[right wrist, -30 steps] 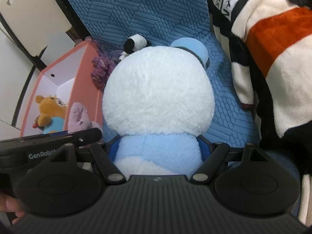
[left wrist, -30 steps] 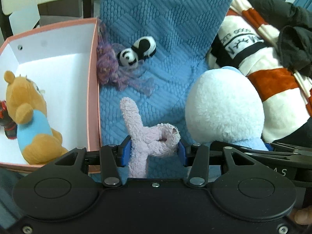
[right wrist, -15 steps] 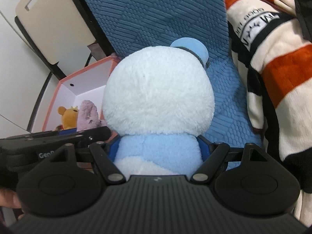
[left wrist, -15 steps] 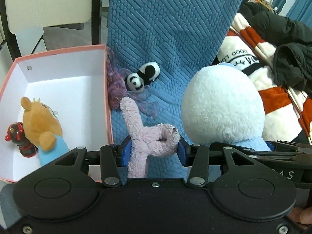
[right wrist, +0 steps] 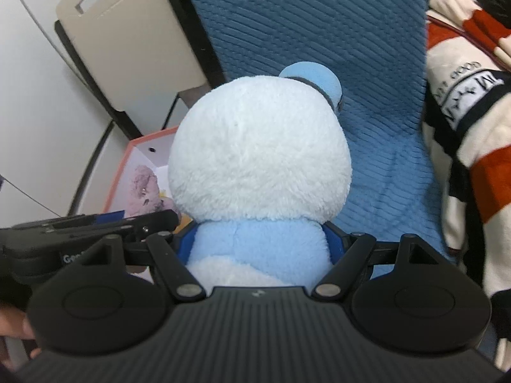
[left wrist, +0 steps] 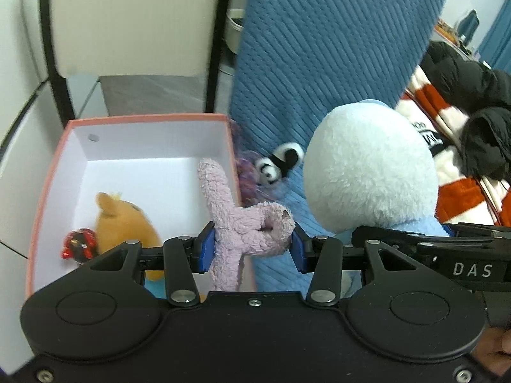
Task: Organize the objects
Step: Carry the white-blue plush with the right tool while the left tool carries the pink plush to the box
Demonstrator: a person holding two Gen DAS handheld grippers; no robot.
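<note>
Left gripper [left wrist: 251,246]: fingers clamped on a pink plush toy [left wrist: 246,223], held above the right wall of the box.
Right gripper [right wrist: 260,242]: fingers closed around the light-blue body of a white plush toy [right wrist: 258,159], held above the blue blanket [right wrist: 367,63].
Box [left wrist: 51,172]: pink rim, white inside; holds an orange plush bear [left wrist: 127,220] and a small red-and-black figure [left wrist: 79,244], blurred.
Blanket: a panda toy [left wrist: 281,162] and what seems a purple tuft [left wrist: 246,175] just beside the box.
</note>
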